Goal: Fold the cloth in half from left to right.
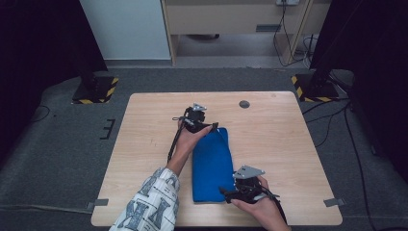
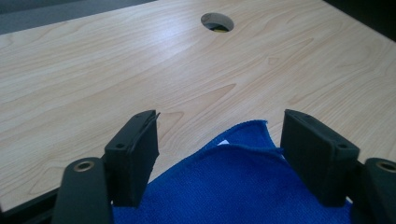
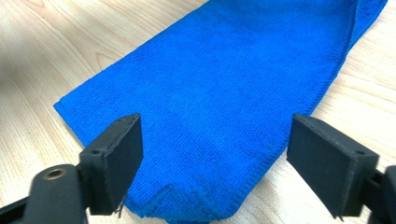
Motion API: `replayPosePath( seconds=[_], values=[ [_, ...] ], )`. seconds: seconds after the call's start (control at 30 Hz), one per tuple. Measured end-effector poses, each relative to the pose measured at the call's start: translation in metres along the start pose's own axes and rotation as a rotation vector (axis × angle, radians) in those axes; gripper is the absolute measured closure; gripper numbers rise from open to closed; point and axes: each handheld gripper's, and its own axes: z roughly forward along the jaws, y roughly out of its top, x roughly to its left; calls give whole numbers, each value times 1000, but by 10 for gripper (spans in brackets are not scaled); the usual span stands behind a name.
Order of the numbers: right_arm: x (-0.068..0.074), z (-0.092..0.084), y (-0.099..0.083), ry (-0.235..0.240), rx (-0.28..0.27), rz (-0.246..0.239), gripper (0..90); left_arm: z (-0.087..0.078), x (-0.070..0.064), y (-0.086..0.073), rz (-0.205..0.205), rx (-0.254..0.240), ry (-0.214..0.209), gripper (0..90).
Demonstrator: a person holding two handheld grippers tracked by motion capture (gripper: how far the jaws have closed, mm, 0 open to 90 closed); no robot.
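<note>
Both claws wide over the folded blue cloth, nothing held.

Nearest you, your right gripper (image 1: 239, 192) stands with jaws spread over the near end of the blue cloth (image 1: 211, 166), pads off the fabric, gripping nothing. The cloth lies folded in a long strip down the middle of the table (image 1: 144, 125), and it's soft, light, limp stuff: it'll sag and slide, so take it at a corner or along the stitched hem, pinching all the layers. That near corner looks slightly curled, though the right gripper view is blurred there. Farther out, your left gripper (image 1: 204, 126) is open too, jaws straddling the far corner without touching. Beyond it lies bare wood up to the cable hole (image 1: 244, 104), with plenty of room either side before the table edges.
</note>
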Motion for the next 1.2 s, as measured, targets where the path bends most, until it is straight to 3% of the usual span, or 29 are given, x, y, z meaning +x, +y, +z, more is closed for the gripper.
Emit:
replayPosePath(
  seconds=[0.13, 0.33, 0.73, 0.87, 1.1, 1.2],
  values=[
    [-3, 4, 0, -8, 6, -1, 174, -2, 2, 1, -43, -34, -62, 219],
    [-10, 7, 2, -22, 16, 4, 176, -1, 0, 2, -56, -77, -46, 199],
    [-41, 25, 23, -51, 10, 20, 152, -20, 16, -8, -7, -34, -18, 155],
    [-51, 35, 29, -56, 8, 27, 141, -25, 21, -14, -22, -39, -38, 145],
    [-67, 50, 41, -51, -2, 42, 137, -28, 24, -21, 16, -4, -47, 127],
    [-73, 56, 48, -60, -3, 49, 178, -27, 24, -23, 28, 22, -23, 127]
  ],
)
